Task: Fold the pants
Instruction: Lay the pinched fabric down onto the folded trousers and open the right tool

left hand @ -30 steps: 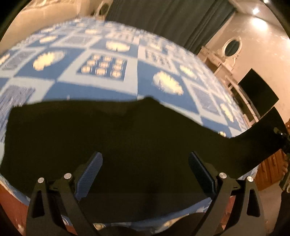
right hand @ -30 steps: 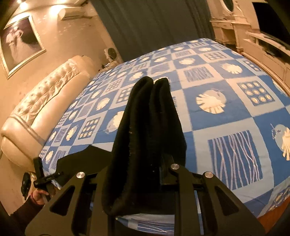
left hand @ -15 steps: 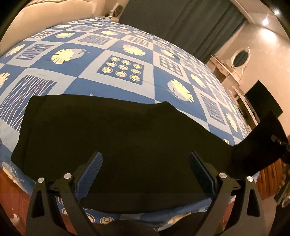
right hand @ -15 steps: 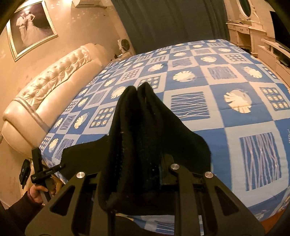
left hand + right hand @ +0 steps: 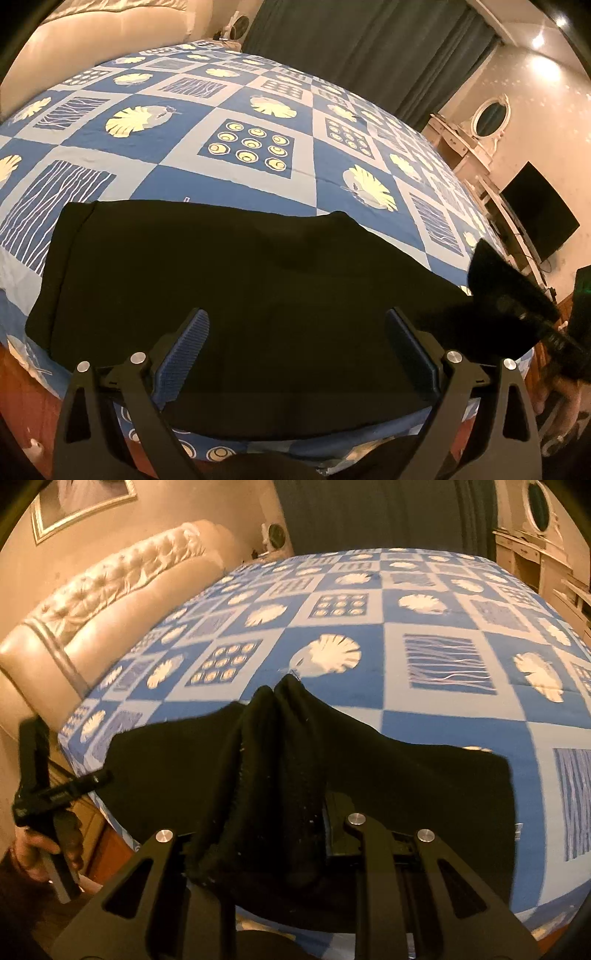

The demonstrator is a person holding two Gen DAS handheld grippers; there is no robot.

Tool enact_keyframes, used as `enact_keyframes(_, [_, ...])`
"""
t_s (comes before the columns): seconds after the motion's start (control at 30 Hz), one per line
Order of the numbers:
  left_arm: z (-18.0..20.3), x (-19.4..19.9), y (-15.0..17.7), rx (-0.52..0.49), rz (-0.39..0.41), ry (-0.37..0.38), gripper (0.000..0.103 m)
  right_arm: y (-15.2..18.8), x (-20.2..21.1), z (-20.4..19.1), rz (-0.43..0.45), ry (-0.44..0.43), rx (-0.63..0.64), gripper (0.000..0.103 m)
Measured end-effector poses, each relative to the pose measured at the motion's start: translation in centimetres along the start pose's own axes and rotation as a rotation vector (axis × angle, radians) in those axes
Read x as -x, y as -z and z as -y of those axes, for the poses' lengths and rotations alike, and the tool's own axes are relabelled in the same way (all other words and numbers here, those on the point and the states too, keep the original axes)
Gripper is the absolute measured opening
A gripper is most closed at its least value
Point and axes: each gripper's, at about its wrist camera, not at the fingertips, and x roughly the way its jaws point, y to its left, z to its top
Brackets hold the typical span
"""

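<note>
1. The right gripper (image 5: 280, 834) is pinched tight on a bunched end of the black pants (image 5: 406, 786); the cloth sticks up between its fingers in two soft ridges and droops at the sides.
2. The left gripper (image 5: 295, 354) has its fingers spread wide with nothing in them; it hangs just above the pants (image 5: 229, 295), near their close edge.
3. The pants lie flat and long on the bed (image 5: 258, 177), along its near edge; only the end in the right gripper is lifted off the bed.
4. I think the pants are soft, floppy and light; they bend anywhere and will sag if held at one spot; they look fuzzy, so not slippery, and they cannot break.
5. A good place to hold is an end or a corner, with all the layers pinched together; a second hold on the other side would keep the fold straight.
6. Past the pants the bed is bare blue squares; the curtain (image 5: 369, 48) hangs beyond the far side of the bed.
</note>
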Motion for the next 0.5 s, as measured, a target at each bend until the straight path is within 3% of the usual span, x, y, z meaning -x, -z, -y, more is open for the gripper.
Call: enact_keyframes(0.5, [-0.7, -0.2, 0.0, 0.050, -0.012, 0.019, 0.095, 2.8, -6.7, -4.2, -0.089, 0.034, 0.061, 0.020])
